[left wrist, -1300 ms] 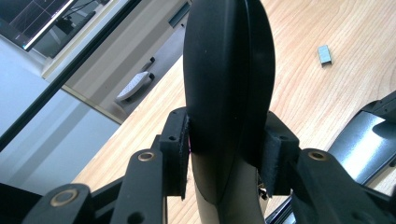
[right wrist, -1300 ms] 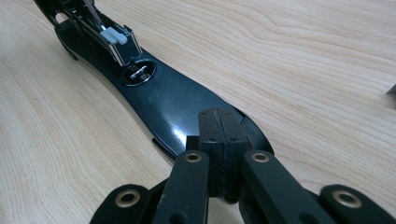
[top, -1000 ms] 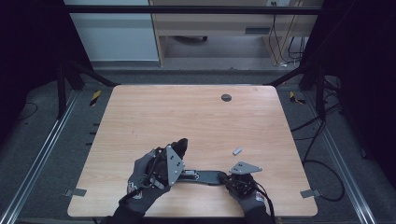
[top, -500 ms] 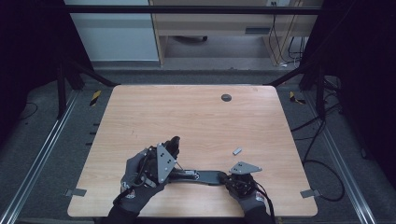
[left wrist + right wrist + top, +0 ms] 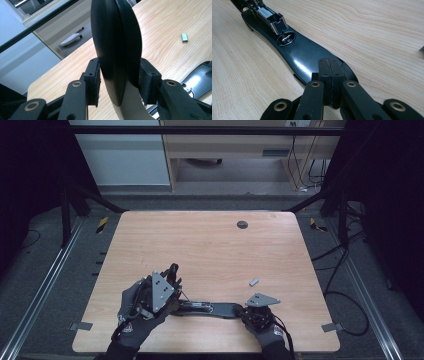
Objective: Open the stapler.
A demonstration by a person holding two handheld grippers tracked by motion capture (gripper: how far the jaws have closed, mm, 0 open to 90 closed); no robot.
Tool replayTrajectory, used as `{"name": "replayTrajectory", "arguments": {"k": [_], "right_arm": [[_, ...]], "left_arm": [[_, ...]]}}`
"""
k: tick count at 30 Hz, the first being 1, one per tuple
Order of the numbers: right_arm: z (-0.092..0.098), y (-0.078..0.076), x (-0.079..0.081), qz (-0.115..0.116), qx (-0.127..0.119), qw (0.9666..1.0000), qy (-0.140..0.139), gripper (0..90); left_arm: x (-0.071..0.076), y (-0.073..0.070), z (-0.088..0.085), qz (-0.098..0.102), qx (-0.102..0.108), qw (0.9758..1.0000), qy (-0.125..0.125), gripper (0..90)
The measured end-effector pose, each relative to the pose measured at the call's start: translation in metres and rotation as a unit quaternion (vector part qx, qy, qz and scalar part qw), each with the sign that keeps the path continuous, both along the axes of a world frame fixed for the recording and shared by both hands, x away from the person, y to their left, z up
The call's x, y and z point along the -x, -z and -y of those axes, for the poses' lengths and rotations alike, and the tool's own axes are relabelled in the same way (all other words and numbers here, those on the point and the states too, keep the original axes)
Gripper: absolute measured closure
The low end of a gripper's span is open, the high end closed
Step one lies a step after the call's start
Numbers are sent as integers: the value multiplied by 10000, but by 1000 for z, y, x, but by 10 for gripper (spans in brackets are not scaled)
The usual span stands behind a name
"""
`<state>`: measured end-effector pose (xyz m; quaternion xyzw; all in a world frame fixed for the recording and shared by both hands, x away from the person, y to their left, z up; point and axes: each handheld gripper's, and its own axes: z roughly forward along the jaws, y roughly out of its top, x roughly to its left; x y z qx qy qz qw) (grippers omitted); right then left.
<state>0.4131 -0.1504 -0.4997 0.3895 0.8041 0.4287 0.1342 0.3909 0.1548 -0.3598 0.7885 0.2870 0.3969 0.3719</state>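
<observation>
The left gripper (image 5: 172, 272) is held raised in a gloved left hand (image 5: 135, 312) at the near left of the surface, its grey plate tilted toward the camera. Its jaws have just been opening slightly, with a black curved piece between the pads. The right gripper (image 5: 239, 310), in the gloved right hand (image 5: 265, 327), lies low and points leftward, its jaws pressed fully together.

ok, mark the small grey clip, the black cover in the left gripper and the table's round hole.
small grey clip (image 5: 254, 281), high view, its middle.
black cover (image 5: 115, 50), left gripper view, curved back.
round hole (image 5: 242, 224), high view, its centre.
</observation>
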Motion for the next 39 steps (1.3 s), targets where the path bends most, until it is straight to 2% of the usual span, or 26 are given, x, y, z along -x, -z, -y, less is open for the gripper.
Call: {"name": "replayTrajectory", "arguments": {"k": [15, 24, 39], "right_arm": [[-1, 0, 0, -7, -19, 10000, -1, 900], [-1, 0, 0, -13, -18, 10000, -6, 900], [-1, 0, 0, -8, -24, 10000, -14, 900]], "left_arm": [[1, 0, -13, -44, 151, 9999, -48, 566], [1, 0, -20, -23, 161, 9998, -96, 557], [0, 1, -35, -93, 348, 9992, -156, 546]]}}
